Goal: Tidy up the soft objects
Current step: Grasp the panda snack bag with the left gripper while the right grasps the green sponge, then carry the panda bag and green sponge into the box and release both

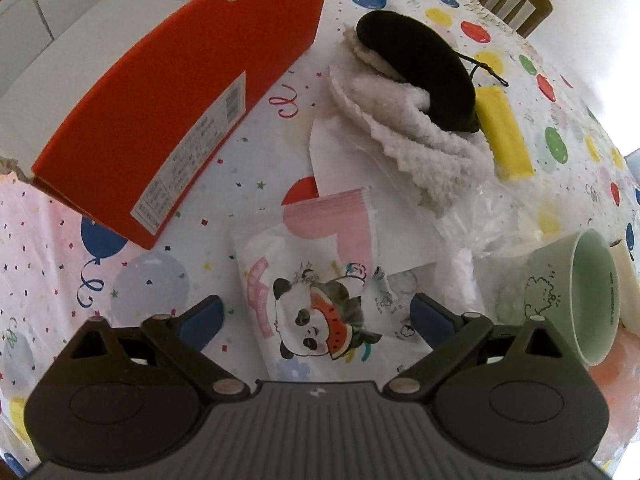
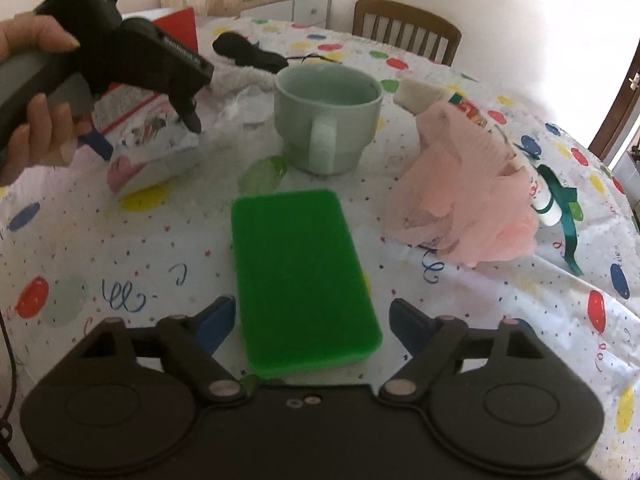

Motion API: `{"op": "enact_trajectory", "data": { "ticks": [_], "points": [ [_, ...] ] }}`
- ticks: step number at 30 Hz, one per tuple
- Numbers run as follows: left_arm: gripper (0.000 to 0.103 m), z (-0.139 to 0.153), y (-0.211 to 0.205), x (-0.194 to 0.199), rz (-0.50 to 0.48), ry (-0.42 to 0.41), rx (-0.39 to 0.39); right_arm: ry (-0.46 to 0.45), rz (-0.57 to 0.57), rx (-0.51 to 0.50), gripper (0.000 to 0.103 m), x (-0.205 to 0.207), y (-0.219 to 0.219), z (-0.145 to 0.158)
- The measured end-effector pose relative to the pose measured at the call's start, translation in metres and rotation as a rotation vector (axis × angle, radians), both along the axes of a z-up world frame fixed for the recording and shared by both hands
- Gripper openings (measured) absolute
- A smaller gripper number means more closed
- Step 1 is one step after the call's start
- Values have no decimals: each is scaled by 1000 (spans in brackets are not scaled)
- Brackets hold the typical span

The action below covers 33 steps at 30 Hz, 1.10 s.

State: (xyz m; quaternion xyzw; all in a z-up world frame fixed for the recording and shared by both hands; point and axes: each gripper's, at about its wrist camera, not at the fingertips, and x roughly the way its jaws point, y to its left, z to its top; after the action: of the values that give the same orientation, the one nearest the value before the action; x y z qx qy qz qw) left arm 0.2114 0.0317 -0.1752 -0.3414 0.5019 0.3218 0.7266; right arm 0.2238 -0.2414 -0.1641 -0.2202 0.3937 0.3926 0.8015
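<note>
My left gripper [image 1: 316, 322] is open, its blue fingertips on either side of a tissue pack with a panda print [image 1: 316, 288] lying on the tablecloth. Beyond it lie a white fluffy cloth [image 1: 420, 140], a black sleep mask [image 1: 420, 68] and a yellow sponge [image 1: 504, 132]. My right gripper [image 2: 312, 328] is open around the near end of a green sponge [image 2: 300, 280] lying flat. A pink mesh pouf [image 2: 464, 196] lies to its right. The left gripper [image 2: 144, 136] also shows in the right wrist view, over the tissue pack [image 2: 156, 152].
An open orange shoebox [image 1: 160, 112] stands at the left. A pale green mug lies near the left gripper [image 1: 576, 292] and stands behind the green sponge [image 2: 328, 120]. Clear plastic [image 1: 492, 220], a tube [image 2: 520, 152], a green ribbon [image 2: 568, 220] and a wooden chair [image 2: 408, 28] are around.
</note>
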Motion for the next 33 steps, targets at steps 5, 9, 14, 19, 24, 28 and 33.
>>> {"op": "enact_trajectory", "data": {
  "ticks": [5, 9, 14, 19, 24, 28, 33],
  "points": [
    [81, 6, -2, -3, -27, -41, 4, -1, 2, -6, 73, -2, 2, -2],
    [71, 7, 0, -8, -32, -56, 2, -4, 0, -4, 70, -4, 2, 0],
    [56, 9, 5, -16, -42, -77, 1, -13, -7, 21, 68, -6, 2, 8],
    [46, 14, 3, -21, -82, -100, 34, 13, -24, 39, 67, -9, -2, 15],
    [43, 21, 4, -31, -117, -120, 62, 18, -36, 63, 67, -15, -8, 27],
    [43, 31, 3, -44, -159, -135, 84, 21, -50, 89, 67, -18, -11, 42],
    [43, 51, 1, -59, -225, -173, 63, 10, -64, 102, 67, -26, -7, 63]
  ]
}}
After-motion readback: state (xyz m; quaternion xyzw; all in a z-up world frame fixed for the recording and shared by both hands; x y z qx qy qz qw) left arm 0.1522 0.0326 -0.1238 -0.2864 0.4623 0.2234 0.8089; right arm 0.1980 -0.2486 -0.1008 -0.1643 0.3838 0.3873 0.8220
